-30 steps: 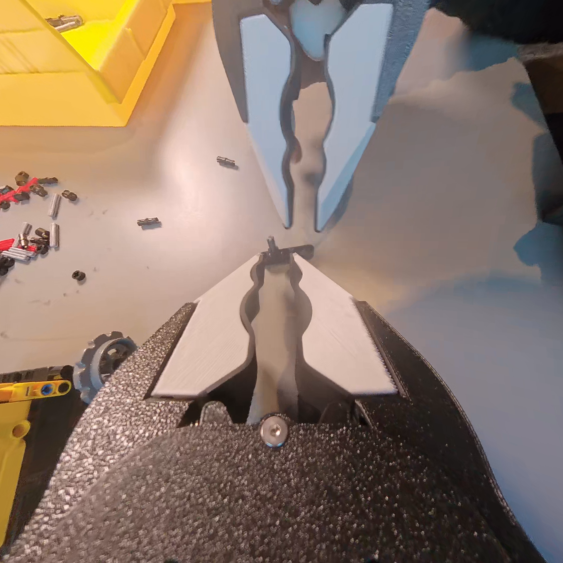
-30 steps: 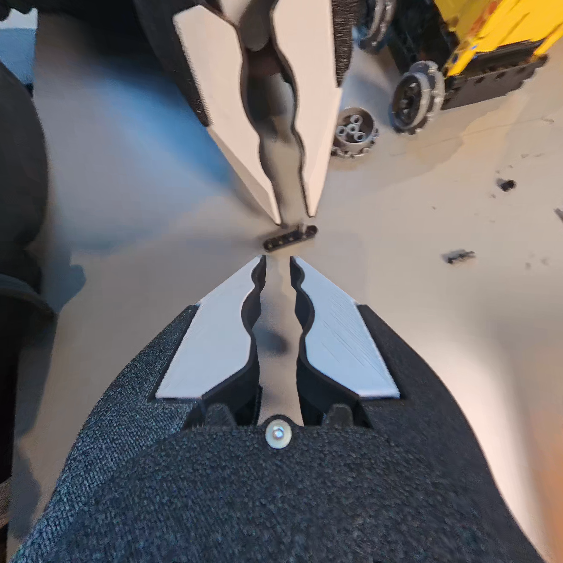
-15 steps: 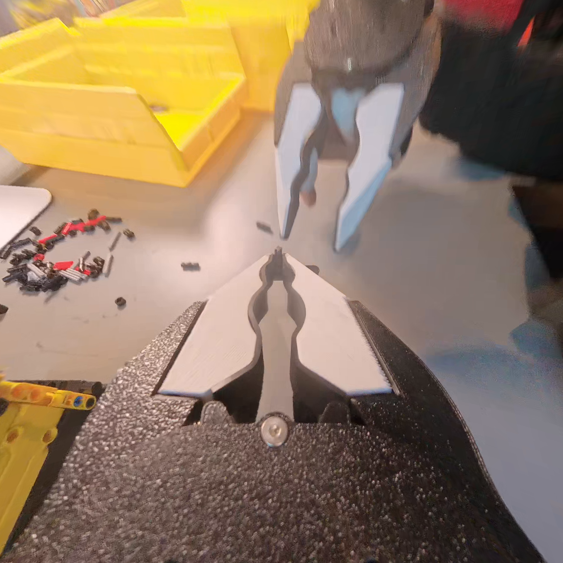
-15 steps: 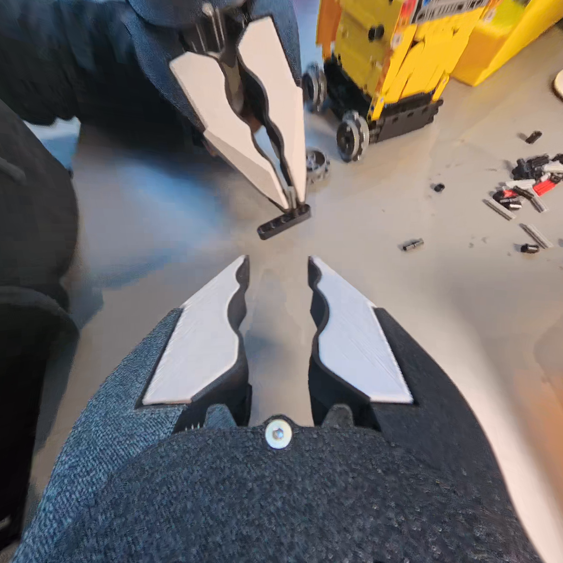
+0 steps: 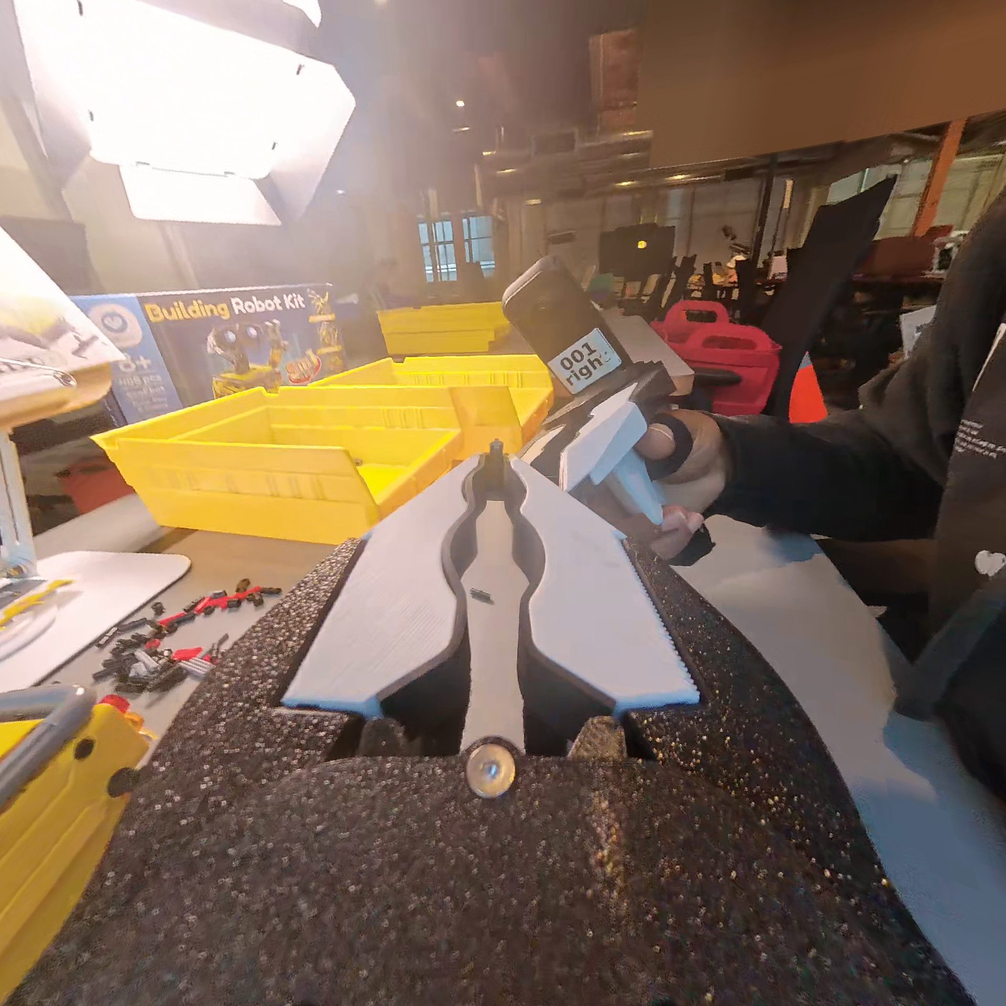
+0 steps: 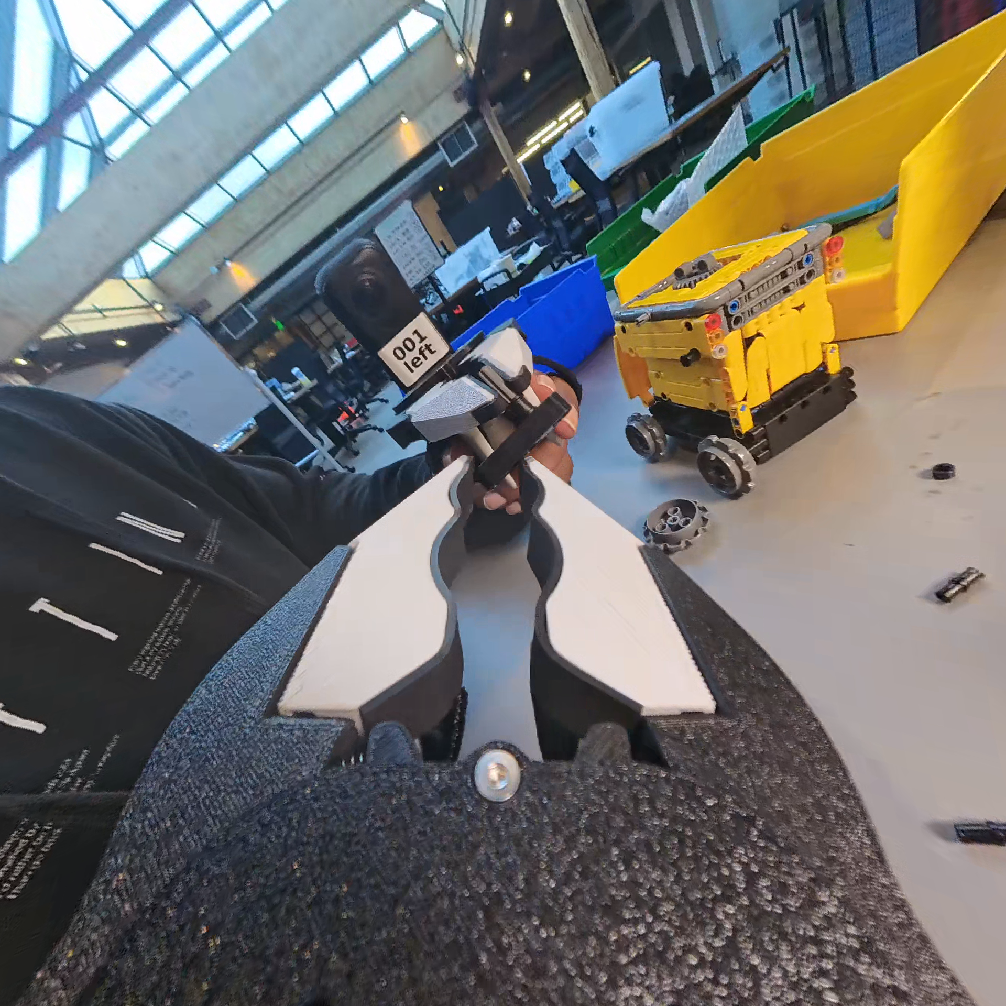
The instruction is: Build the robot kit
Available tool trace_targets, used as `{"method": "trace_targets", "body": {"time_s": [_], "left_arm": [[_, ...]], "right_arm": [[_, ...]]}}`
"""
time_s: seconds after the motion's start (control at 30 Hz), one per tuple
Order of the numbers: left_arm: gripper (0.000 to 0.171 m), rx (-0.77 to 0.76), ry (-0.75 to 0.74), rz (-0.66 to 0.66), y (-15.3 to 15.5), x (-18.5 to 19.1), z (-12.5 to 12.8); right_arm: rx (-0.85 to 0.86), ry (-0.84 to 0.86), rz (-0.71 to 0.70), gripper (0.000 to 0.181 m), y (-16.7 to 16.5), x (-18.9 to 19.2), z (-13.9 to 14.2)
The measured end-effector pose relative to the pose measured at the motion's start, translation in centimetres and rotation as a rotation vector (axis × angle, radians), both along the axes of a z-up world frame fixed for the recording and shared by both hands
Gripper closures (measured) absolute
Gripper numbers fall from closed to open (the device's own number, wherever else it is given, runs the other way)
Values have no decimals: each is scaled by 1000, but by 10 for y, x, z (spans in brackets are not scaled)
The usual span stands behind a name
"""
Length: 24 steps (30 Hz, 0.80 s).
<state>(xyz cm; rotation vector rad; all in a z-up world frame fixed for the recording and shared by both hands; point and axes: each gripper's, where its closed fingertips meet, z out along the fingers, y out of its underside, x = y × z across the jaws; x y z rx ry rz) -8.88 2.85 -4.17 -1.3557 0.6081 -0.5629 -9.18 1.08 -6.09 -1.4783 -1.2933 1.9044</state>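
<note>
The left gripper point(image 5: 494, 462) is clamped at its very tips on a short black bar point(image 6: 522, 438), held in the air above the grey table point(image 6: 816, 680). The right gripper point(image 6: 496, 469) faces it, jaws apart, with the bar's lower end between the tips; whether they touch cannot be told. With so thin a grip, a nudge from the right could twist the bar loose and drop it near the loose wheel point(image 6: 675, 525) and yellow toy vehicle point(image 6: 729, 348).

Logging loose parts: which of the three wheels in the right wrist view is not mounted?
The grey wheel lying flat on the table, hub up. The other two wheels stand upright, fitted to the yellow model.
</note>
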Motion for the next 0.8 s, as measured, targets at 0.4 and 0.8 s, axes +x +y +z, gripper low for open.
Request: {"method": "trace_targets", "body": {"time_s": [0.4, 0.8], "left_arm": [[151, -81, 101, -18, -2, -1, -18], [159, -411, 105, -39, 7, 7, -62]], "right_arm": [[892, -85, -278, 173, 42, 12, -23], [1085, -132, -249, 173, 33, 12, -53]]}}
